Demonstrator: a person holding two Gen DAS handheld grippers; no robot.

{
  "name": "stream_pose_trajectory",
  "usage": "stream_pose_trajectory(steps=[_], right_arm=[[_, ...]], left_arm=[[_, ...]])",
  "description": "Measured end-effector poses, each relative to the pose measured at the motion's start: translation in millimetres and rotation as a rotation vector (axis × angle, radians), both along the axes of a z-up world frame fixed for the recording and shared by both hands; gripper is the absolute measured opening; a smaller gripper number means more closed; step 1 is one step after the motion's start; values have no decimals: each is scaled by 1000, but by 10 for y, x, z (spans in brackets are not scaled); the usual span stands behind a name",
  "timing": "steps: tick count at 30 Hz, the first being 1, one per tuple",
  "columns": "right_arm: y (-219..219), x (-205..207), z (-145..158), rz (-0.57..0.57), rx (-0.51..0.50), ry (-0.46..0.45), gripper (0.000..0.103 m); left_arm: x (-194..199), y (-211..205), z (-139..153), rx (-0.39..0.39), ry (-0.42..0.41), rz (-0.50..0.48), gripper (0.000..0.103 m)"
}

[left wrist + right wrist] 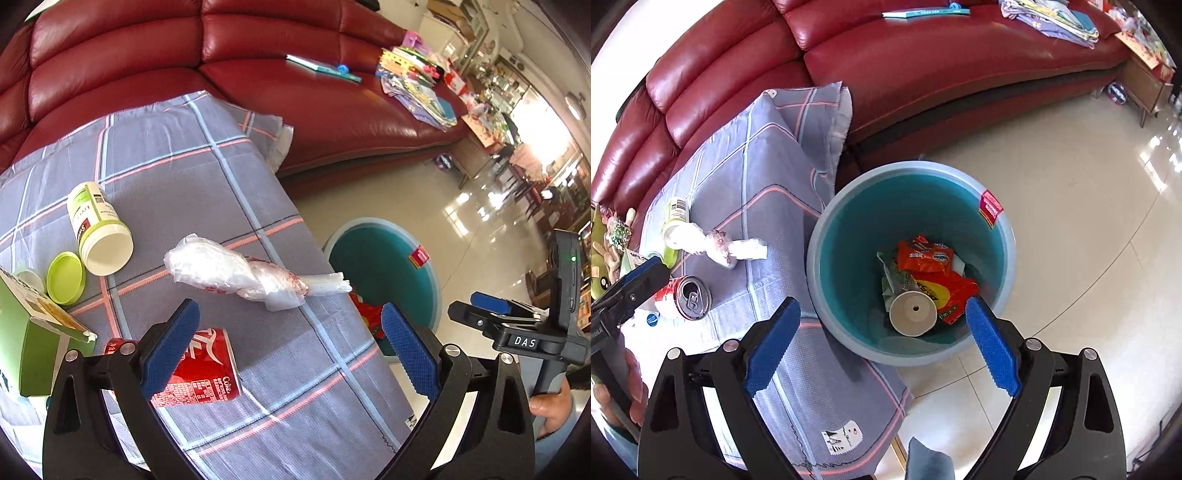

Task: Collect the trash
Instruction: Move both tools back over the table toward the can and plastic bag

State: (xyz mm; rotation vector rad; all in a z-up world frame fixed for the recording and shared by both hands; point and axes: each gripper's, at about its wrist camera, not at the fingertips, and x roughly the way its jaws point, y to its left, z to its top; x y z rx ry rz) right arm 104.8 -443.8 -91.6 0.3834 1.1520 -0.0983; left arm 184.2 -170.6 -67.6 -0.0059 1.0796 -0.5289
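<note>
My left gripper point(291, 349) is open above the checked tablecloth point(184, 177), with a red cola can point(201, 371) lying just behind its left finger. A crumpled clear plastic bag point(243, 273) lies ahead of it, and an open white jar point(98, 229) with its green lid point(65, 277) lies to the left. My right gripper point(882, 345) is open over the teal bin point(1004, 295), which holds snack wrappers point(925, 256) and a paper cup point(913, 313). The can point(683, 297), bag point(720, 245) and jar point(676, 221) also show in the right wrist view.
A red leather sofa point(258, 74) runs behind the table, with a book point(321, 66) and a pile of papers point(413, 81) on it. A green box point(33, 347) stands at the table's left. Glossy tiled floor point(1071, 221) lies right of the bin. A hand point(550, 410) holds the right gripper's handle.
</note>
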Motion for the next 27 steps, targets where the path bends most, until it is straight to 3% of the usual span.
stream_pose_trajectory(steps=[6,13,19,27], right_arm=[[216,225,18,52,-13,4,87],[533,457,32,116,19,-4,87],[778,425,46,157,29,-8,87],[1116,251,22,214,30,-3,87]], left_arm=[[-10,143,-144,-3,46,-7,99],[-203,307,-182,19,25,-31,99],[-489,513,-233,15,44,-37,99],[-868,968,-419,-4,117,51,99]])
